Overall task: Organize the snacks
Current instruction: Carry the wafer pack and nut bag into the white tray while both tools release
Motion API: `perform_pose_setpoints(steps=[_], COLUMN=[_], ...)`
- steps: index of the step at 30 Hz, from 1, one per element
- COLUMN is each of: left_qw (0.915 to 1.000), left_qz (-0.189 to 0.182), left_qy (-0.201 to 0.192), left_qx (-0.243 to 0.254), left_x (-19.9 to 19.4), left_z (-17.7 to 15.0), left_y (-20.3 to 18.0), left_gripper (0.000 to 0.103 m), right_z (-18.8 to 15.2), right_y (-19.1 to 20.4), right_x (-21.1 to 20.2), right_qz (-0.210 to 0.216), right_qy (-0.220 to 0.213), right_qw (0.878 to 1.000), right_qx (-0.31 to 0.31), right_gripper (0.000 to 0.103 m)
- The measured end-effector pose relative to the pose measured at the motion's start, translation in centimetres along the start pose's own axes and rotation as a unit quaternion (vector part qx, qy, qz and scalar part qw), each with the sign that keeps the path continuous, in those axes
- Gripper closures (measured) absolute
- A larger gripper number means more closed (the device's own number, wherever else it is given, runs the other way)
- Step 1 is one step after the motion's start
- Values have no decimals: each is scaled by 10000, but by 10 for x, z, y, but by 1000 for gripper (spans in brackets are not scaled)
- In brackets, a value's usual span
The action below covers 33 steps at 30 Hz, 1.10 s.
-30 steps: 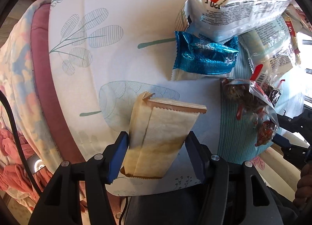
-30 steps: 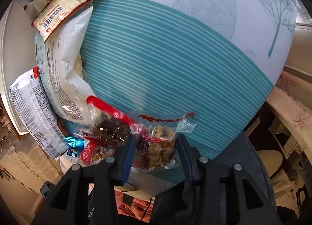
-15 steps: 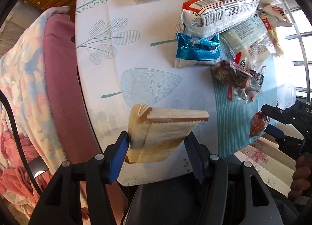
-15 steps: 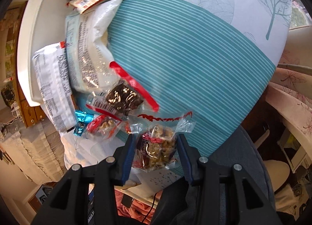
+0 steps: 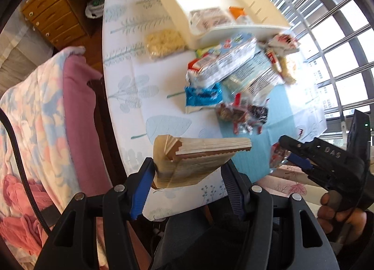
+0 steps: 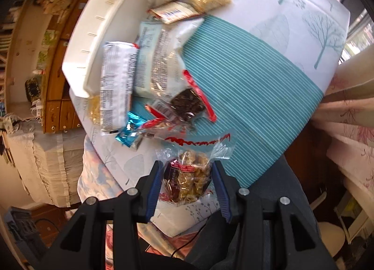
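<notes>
My left gripper (image 5: 187, 171) is shut on a tan paper snack packet (image 5: 196, 162), held above the table's near edge. My right gripper (image 6: 187, 174) is shut on a clear packet of nut brittle (image 6: 190, 176), also lifted off the table; it shows at the right of the left wrist view (image 5: 278, 155). A white bin (image 5: 233, 24) with a few packets inside stands at the far end of the table, also seen in the right wrist view (image 6: 93, 43). A pile of snack packets (image 5: 233, 75) lies in front of it.
The table has a white leaf-print cloth (image 5: 131, 75) with a teal striped part (image 6: 252, 82). A blue foil packet (image 5: 202, 96), a dark snack packet (image 6: 187, 103) and a pale cracker bag (image 5: 163, 43) lie on it. A quilted chair (image 5: 46, 106) is at left, a wooden dresser (image 5: 51, 15) behind.
Both grippers have risen and pulled back from the table with their packets. The white bin has come into view.
</notes>
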<state>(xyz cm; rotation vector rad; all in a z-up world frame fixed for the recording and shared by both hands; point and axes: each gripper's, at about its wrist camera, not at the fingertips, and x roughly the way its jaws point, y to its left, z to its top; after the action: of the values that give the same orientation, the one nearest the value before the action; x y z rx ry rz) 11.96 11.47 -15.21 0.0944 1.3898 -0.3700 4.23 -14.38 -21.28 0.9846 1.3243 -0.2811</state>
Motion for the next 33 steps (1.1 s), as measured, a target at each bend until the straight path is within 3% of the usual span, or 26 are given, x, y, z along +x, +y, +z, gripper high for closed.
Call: perform_pose_setpoints(steps=[5, 11, 19, 33], left_qw=[9990, 9953, 9875, 9600], left_qz=[-66, -118, -194, -429], left_qy=[-433, -956, -1528, -2730], left_qx=[31, -95, -336, -455], left_x=[-33, -69, -98, -124], left_z=[13, 35, 68, 129], left_y=[-6, -11, -12, -33], left_gripper=[46, 46, 46, 46], right_z=[9, 20, 41, 102], right_y=[23, 59, 107, 165], right_x=[-19, -39, -66, -92], right_qz=[122, 264, 361, 414], right_qy=[-442, -938, -1512, -2313], right_qw=[9970, 9846, 9548, 9013], right_qx=[-624, -1448, -2534, -3640], right_gripper=[60, 60, 60, 60])
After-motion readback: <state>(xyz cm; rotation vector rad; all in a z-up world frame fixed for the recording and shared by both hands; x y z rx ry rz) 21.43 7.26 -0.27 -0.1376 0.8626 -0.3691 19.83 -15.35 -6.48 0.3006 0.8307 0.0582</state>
